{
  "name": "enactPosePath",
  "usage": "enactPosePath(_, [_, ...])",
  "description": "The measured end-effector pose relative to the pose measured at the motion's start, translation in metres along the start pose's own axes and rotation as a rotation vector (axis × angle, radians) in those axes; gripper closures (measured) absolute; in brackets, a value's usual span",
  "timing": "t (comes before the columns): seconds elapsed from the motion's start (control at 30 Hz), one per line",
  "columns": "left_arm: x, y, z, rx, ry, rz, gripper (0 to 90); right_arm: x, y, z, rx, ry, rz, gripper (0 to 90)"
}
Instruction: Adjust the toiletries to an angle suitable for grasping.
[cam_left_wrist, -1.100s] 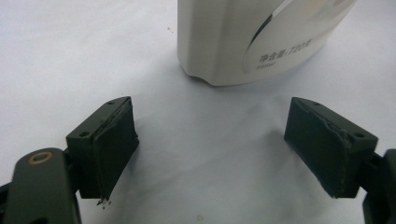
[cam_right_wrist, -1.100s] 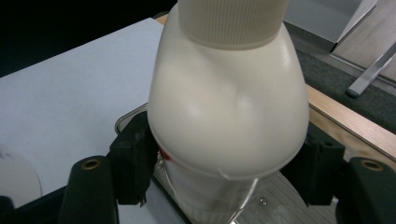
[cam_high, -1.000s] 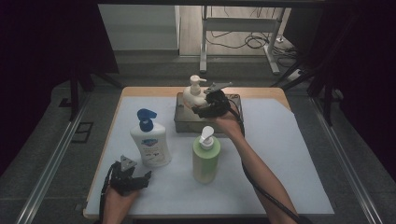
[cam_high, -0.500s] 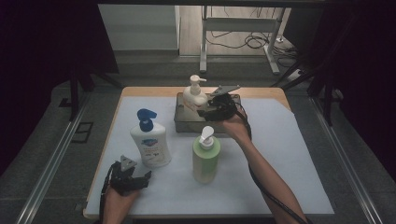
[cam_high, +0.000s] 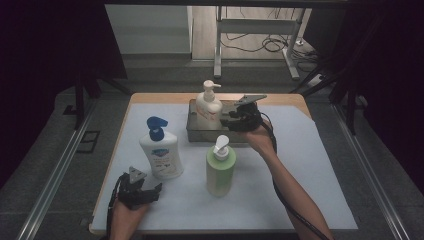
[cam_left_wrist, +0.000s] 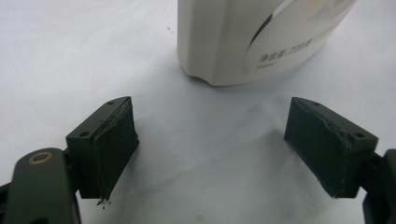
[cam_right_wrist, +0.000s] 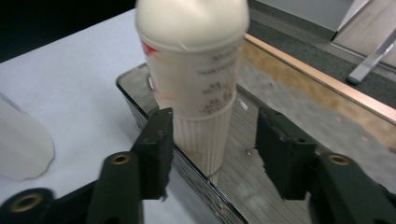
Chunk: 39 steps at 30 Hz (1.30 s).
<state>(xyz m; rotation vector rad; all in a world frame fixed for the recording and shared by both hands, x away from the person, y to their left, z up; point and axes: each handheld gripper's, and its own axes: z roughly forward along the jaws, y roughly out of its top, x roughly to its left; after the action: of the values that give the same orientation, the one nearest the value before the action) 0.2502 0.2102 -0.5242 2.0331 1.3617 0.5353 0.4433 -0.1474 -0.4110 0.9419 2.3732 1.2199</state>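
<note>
My right gripper (cam_right_wrist: 210, 149) has been closing, jaws not yet pressing the cream pump bottle (cam_high: 208, 108) standing upright in the far metal tray (cam_high: 192, 131). My left gripper (cam_left_wrist: 210, 144) rests wide open near the blue-capped bottle (cam_high: 161, 151), spare.

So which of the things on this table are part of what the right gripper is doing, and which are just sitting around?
In the job:
- cream pump bottle, standing in the tray
- metal tray
- right gripper, jaws just closing, bottle between them with a gap at one side

Lying about:
- white bottle with blue pump
- green pump bottle
- left gripper, open on the white sheet
</note>
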Motion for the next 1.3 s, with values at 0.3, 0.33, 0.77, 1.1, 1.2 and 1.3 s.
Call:
enactPosePath(0.3, [0.0,0.0,0.0,0.0,0.0,0.0,16.5,-0.008,-0.007,0.005,0.013,-0.022,0.025,76.3])
enactPosePath(0.33, [0.0,0.0,0.0,0.001,0.001,0.0,16.5,-0.009,-0.008,0.007,0.016,-0.029,0.026,79.5])
enactPosePath(0.77, [0.0,0.0,0.0,0.0,0.0,0.0,16.5,-0.012,-0.011,0.037,0.062,-0.075,0.044,89.8])
enactPosePath(1.1, [0.0,0.0,0.0,0.001,0.0,0.0,16.5,-0.013,-0.011,0.054,0.078,-0.058,0.079,89.8])
enactPosePath(1.2, [0.0,0.0,0.0,0.0,0.0,0.0,16.5,-0.013,-0.011,0.056,0.081,-0.059,0.086,89.8])
enactPosePath(1.3, [0.0,0.0,0.0,0.001,0.0,0.0,16.5,-0.013,-0.011,0.057,0.089,-0.058,0.092,89.8])
